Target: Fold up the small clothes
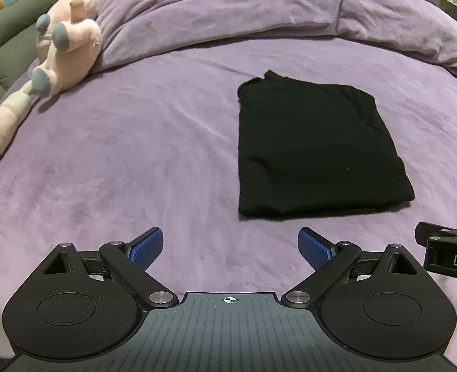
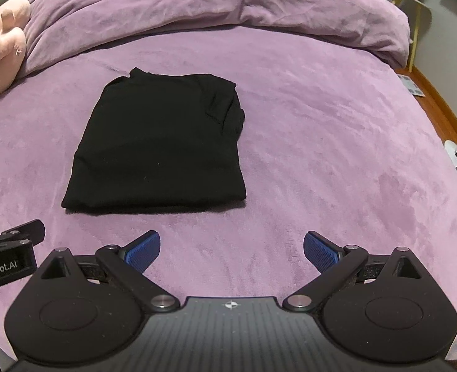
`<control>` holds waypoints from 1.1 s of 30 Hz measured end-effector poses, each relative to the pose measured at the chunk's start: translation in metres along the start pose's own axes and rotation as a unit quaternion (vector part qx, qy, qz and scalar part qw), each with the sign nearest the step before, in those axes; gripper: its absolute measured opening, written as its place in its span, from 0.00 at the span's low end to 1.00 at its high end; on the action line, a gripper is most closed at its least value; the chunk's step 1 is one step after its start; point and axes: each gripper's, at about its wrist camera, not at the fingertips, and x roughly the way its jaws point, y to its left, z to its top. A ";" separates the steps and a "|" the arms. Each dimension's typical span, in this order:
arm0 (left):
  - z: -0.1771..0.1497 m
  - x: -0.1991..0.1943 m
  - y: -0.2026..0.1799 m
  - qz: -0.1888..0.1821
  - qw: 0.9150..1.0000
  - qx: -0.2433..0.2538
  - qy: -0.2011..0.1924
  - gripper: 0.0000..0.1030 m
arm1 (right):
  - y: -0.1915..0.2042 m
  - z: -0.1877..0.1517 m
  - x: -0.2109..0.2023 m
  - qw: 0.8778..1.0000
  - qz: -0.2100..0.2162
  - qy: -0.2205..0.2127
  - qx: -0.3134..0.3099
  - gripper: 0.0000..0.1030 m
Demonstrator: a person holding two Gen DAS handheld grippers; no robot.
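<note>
Both grippers hang side by side above the near part of the bed, tilted steeply down toward the cover. The left gripper [image 1: 230,249] has its blue ribbed pads [image 1: 144,246] spread wide apart, with nothing but bedding between them. The right gripper [image 2: 231,252] is likewise released, its blue pads [image 2: 320,252] far apart and empty. Each tool shows as a black edge at the side of the other's view: the right one at the right margin of the left wrist view, the left one at the left margin of the right wrist view.

The folded black fabric garment [image 1: 316,145] lies flat as a tidy rectangle on the soft purple plush bedspread [image 1: 135,155], just beyond the fingertips of both grippers and touched by neither. It sits ahead and to the right of the left gripper, ahead and to the left of the right one.

Behind the garment a rumpled purple duvet [image 1: 259,9] is bunched across the far side of the bed. A pink plush toy with grey paws [image 1: 67,46] rests at the left edge, well apart from the garment. Nothing lies between the grippers and the garment.
</note>
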 end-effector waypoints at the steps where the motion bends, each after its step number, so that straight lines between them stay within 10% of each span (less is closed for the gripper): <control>1: 0.000 0.000 0.000 0.000 1.000 -0.001 -0.001 0.95 | 0.000 -0.001 0.000 1.000 0.000 0.001 0.001 0.96; 33: 0.000 -0.001 0.004 -0.009 1.000 0.003 0.008 0.95 | 0.000 0.002 -0.006 1.000 0.006 0.005 0.009 0.96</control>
